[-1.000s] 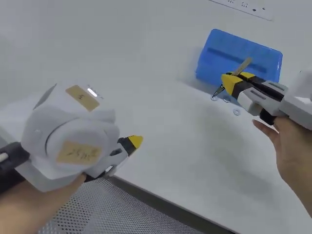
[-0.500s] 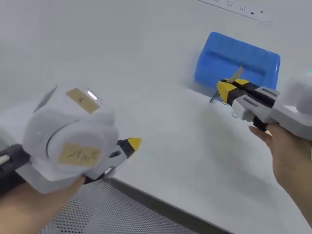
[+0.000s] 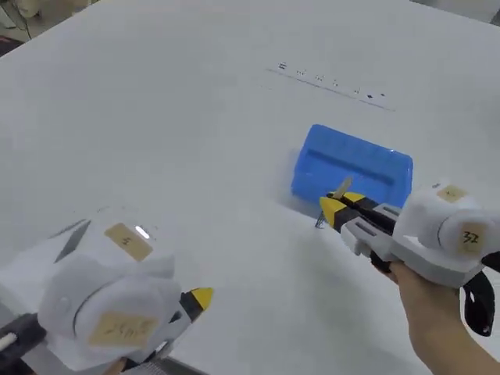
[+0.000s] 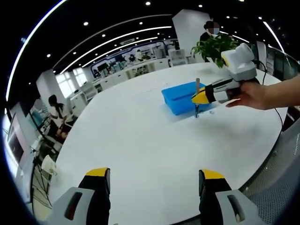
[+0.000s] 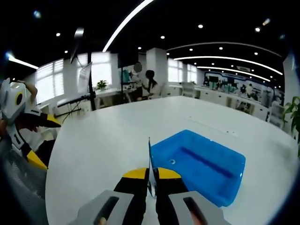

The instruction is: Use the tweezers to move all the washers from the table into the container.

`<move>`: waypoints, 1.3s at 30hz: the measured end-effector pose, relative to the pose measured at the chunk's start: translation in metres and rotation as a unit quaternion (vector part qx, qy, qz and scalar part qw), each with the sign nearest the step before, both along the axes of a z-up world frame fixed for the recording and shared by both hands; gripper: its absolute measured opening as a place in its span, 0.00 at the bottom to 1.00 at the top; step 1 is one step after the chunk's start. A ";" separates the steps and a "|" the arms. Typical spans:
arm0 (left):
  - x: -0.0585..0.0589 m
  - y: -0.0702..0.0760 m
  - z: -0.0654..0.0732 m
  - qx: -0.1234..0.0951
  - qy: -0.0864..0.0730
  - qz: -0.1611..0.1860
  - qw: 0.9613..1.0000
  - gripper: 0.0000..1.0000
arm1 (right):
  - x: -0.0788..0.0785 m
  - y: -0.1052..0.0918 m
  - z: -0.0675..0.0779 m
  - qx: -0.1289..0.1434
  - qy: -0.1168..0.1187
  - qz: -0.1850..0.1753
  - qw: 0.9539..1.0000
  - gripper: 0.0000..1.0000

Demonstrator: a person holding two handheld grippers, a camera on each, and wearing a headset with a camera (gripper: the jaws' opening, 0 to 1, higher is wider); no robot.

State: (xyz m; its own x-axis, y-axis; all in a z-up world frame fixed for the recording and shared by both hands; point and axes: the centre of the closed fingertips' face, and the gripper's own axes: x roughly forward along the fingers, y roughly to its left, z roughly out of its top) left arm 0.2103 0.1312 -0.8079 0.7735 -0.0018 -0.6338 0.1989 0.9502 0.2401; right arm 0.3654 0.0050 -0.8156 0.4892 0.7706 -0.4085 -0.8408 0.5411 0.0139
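Observation:
The blue container [image 3: 351,166] stands on the white table. My right gripper [image 3: 333,208] is at its near edge, shut on the tweezers [image 3: 319,222], whose tips point down at the table beside the container's near left corner. In the right gripper view the tweezers [image 5: 149,161] stick up between the shut jaws, in front of the container [image 5: 199,165], where one small washer [image 5: 172,161] lies. Whether the tips hold a washer is too small to tell. My left gripper [image 3: 195,301] hangs at the lower left, and its own view shows it open [image 4: 154,176] with nothing in it.
The white table [image 3: 195,141] stretches far and bare around the container. A strip of sockets [image 3: 328,82] sits beyond the container. A perforated metal surface borders the table's near edge [image 4: 281,154]. People and desks stand far off in the room.
The head camera has tilted, so the whole picture slid down. My right gripper stays with the tweezers at the container's near edge. The washers seen on the table earlier are now behind the gripper.

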 end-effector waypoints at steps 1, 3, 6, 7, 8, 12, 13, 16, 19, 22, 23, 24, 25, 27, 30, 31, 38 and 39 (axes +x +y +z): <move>0.000 -0.001 0.000 0.001 0.001 -0.002 1.000 0.78 | 0.001 0.000 0.000 0.000 0.002 -0.003 1.000 0.02; 0.000 -0.003 -0.001 -0.001 0.001 -0.006 1.000 0.78 | 0.003 0.001 -0.001 0.004 0.004 -0.010 1.000 0.02; -0.001 -0.003 -0.002 -0.001 0.004 -0.008 1.000 0.78 | 0.005 0.002 -0.001 0.008 0.008 -0.017 1.000 0.02; -0.001 -0.003 -0.003 -0.001 0.006 -0.008 1.000 0.78 | 0.006 0.002 -0.001 0.008 0.010 -0.020 1.000 0.02; -0.001 -0.003 -0.003 -0.001 0.007 -0.008 1.000 0.78 | 0.007 0.002 -0.002 0.008 0.011 -0.021 1.000 0.02; -0.002 -0.003 -0.005 -0.003 0.012 -0.007 1.000 0.78 | 0.008 0.001 -0.002 0.004 0.013 -0.024 1.000 0.02; -0.002 -0.004 -0.005 -0.004 0.013 -0.008 1.000 0.78 | 0.008 0.001 -0.002 0.005 0.014 -0.025 1.000 0.02; -0.003 -0.006 -0.007 -0.002 0.016 -0.013 1.000 0.78 | 0.012 0.000 -0.003 0.009 0.017 -0.030 0.999 0.02; -0.003 -0.005 -0.008 -0.001 0.018 -0.012 1.000 0.78 | 0.013 0.000 -0.003 0.010 0.017 -0.030 0.999 0.02; -0.002 -0.004 -0.009 -0.002 0.019 -0.009 1.000 0.77 | 0.016 0.002 -0.003 0.011 0.022 -0.029 0.999 0.02; -0.002 -0.004 -0.009 -0.002 0.020 -0.008 1.000 0.77 | 0.016 0.002 -0.003 0.010 0.024 -0.028 0.999 0.02; -0.002 -0.004 -0.009 -0.002 0.020 -0.007 1.000 0.77 | 0.016 0.002 -0.003 0.009 0.025 -0.027 0.999 0.02; -0.002 -0.003 -0.009 -0.002 0.020 -0.006 1.000 0.77 | 0.015 0.003 -0.003 0.008 0.029 -0.024 0.999 0.02; -0.001 -0.003 -0.008 -0.003 0.015 -0.004 1.000 0.77 | 0.015 0.002 -0.003 -0.002 0.026 -0.016 1.000 0.01; -0.001 -0.002 -0.007 -0.005 0.015 -0.002 1.000 0.77 | 0.013 0.001 -0.003 -0.003 0.033 -0.011 0.999 0.01; -0.001 -0.002 -0.007 -0.005 0.015 -0.003 1.000 0.77 | 0.013 0.001 -0.003 -0.003 0.035 -0.011 0.999 0.01; -0.002 -0.004 -0.009 -0.002 0.022 -0.009 1.000 0.78 | 0.006 -0.006 0.013 0.013 0.031 -0.014 0.999 0.01; -0.002 -0.004 -0.009 -0.003 0.023 -0.009 1.000 0.78 | 0.006 -0.006 0.016 0.016 0.031 -0.014 0.999 0.01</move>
